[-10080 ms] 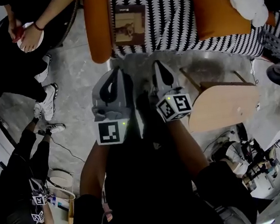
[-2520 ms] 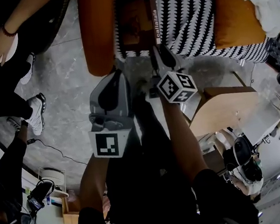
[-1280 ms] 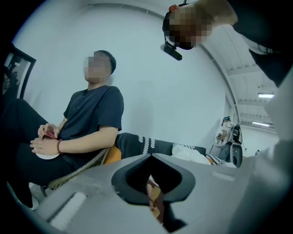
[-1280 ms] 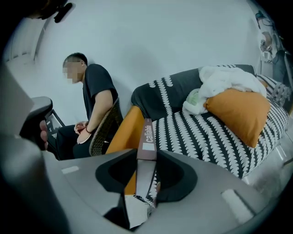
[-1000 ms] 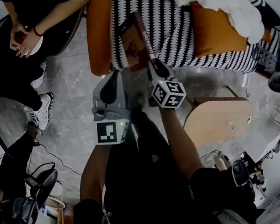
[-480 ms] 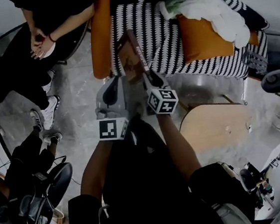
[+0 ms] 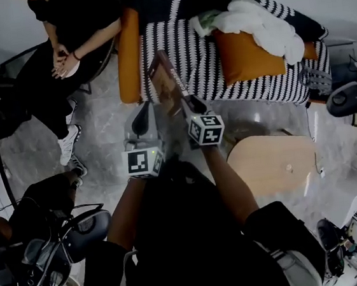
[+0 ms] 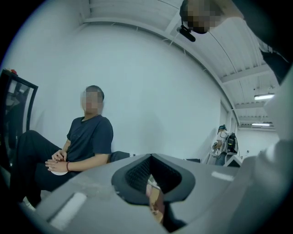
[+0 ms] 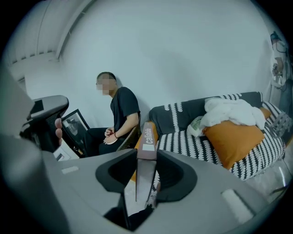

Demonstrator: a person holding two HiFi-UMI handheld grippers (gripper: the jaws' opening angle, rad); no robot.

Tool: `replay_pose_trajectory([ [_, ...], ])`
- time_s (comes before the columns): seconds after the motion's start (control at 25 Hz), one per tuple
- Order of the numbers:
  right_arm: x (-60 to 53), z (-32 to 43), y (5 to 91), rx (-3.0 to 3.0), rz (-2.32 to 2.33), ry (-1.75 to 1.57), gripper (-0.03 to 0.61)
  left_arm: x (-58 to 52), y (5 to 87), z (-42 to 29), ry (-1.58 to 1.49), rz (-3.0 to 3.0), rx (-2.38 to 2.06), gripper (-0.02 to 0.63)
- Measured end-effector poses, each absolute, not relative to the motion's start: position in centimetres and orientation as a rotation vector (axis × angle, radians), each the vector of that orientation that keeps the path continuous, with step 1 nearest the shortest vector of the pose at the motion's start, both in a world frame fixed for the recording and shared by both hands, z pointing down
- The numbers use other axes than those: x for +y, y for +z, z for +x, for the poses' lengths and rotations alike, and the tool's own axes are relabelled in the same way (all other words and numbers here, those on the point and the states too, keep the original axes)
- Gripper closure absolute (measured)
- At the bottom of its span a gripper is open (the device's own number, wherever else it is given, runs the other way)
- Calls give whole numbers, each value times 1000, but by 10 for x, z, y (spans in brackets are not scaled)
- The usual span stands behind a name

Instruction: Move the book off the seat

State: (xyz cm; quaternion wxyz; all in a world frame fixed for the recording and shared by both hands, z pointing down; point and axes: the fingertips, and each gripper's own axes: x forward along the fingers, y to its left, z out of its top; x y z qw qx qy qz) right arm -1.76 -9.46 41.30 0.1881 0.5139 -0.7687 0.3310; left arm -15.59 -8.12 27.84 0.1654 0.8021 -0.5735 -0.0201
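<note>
The brown book (image 7: 166, 83) hangs on edge in the air before the striped sofa seat (image 7: 218, 45), clear of it. My right gripper (image 7: 190, 106) is shut on its lower end. The right gripper view shows the book (image 9: 147, 137) standing spine-up between that gripper's (image 9: 146, 161) pads. My left gripper (image 7: 143, 115) floats just left of the book without touching it. In the left gripper view its jaws (image 8: 154, 185) stand a narrow slit apart with nothing gripped; something brownish shows through the slit.
An orange bolster (image 7: 129, 55) forms the sofa's left arm; an orange cushion (image 7: 245, 54) and white cloth (image 7: 261, 21) lie on the sofa. A seated person (image 7: 72, 49) is at upper left. A round wooden table (image 7: 274, 163) stands right, an office chair (image 7: 55, 243) lower left.
Both grippers have risen together, and the book has come up with the right one, away from the seat. The head view has also pulled back, taking in more of the room.
</note>
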Motion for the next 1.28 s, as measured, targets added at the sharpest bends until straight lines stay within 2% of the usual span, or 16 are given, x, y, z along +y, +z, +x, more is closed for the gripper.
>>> replay_pose_trajectory([
  [0.52, -25, 21, 350, -2206, 1432, 886, 434, -14, 229, -114, -57, 2316, -1681, 607],
  [1.28, 5, 28, 341, -2206, 1426, 850, 434, 4, 226, -109, -66, 2367, -1599, 609],
])
